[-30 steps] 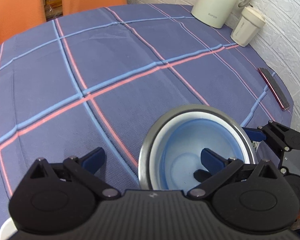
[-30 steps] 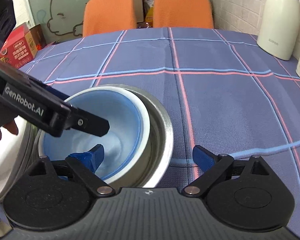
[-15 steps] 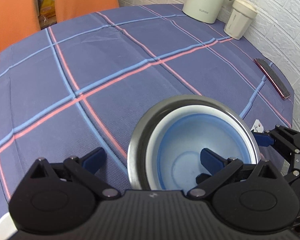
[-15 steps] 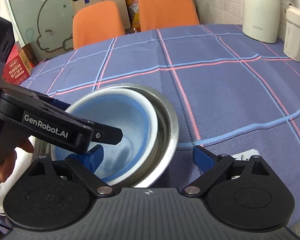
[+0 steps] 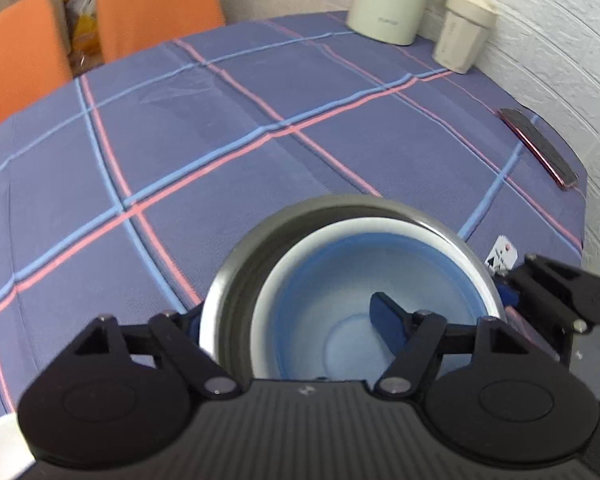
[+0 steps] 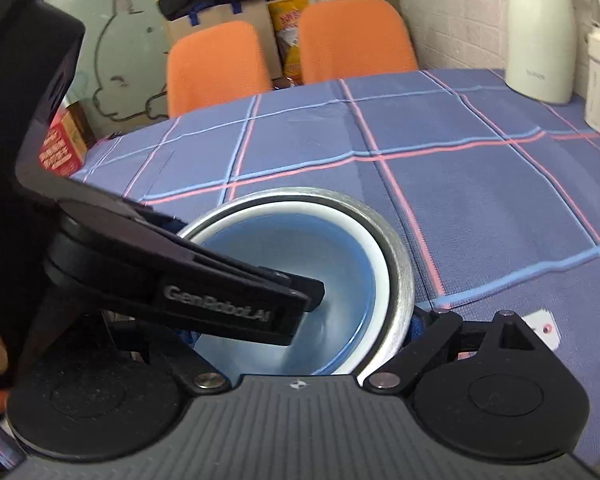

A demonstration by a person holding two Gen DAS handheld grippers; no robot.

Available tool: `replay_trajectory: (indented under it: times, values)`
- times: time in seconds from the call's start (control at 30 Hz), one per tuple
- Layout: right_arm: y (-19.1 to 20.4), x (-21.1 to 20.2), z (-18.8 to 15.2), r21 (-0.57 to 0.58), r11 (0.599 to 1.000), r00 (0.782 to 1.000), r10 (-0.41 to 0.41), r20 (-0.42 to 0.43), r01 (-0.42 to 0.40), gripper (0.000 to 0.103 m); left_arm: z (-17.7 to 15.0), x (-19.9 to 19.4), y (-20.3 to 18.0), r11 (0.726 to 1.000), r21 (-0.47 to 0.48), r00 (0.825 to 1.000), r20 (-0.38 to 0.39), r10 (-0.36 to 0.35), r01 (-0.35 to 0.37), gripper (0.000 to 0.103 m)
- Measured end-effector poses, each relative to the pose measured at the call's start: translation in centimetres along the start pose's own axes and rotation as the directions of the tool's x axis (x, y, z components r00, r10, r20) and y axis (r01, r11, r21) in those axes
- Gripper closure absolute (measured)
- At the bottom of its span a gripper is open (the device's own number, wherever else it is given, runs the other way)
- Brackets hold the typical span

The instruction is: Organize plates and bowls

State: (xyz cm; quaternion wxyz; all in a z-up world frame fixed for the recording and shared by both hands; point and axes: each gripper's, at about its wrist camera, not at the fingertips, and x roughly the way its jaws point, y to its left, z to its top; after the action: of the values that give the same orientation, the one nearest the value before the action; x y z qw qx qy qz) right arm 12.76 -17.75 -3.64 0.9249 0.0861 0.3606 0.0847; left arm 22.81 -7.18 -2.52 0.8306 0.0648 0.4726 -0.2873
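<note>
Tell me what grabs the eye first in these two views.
The nested bowls: a blue bowl sits inside a steel bowl at the near edge of the checked tablecloth. Both grippers straddle the stack's rims, the left gripper with one finger inside the blue bowl, the right gripper partly hidden behind the left one. Behind, two orange chairs and a white kettle stand out.

The bowl [image 5: 364, 320] sits in the metal bowl [image 5: 236, 280] on the table [image 5: 220, 152], kettle [image 5: 396, 0] behind.
</note>
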Motion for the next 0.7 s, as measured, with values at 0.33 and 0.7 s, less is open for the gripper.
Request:
replay_trajectory:
  times: [0.33, 0.7]
  values:
    - [-0.2, -1.2, 1.7, 0.030, 0.999, 0.999, 0.029, 0.022, -0.030, 0.022, 1.7, -0.7, 1.0, 0.993, -0.097, 0.997, -0.017, -0.072, 0.070, 0.034]
    - [5.1, -3.0, 3.2, -0.098, 0.987, 0.986, 0.139, 0.093, -0.130, 0.020, 0.3, -9.0, 3.2, 0.990, -0.134, 0.995, 0.084, 0.050, -0.038, 0.035]
